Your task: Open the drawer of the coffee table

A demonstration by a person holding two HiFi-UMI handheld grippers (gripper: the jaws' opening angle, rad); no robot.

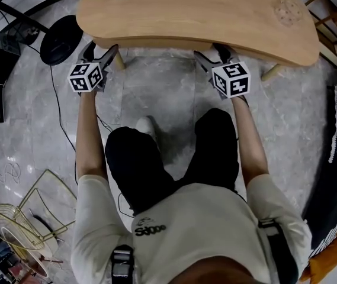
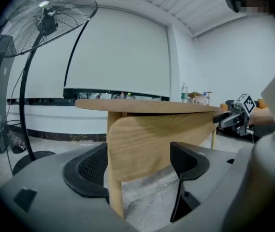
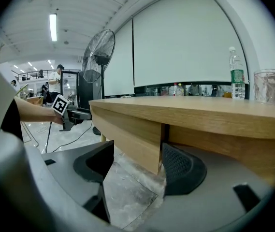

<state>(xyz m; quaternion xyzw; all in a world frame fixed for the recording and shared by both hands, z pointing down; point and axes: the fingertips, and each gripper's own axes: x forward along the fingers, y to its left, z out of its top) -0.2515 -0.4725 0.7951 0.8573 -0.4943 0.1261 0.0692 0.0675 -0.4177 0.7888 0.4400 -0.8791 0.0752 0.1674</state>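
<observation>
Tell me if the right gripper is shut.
No: the right gripper has its jaws apart, with the end of the drawer front between them.

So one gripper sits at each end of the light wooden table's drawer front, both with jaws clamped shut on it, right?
No. The two gripper views show the left gripper and right gripper straddling the light wooden drawer front with jaws apart, not clamped. The rest is right.
</observation>
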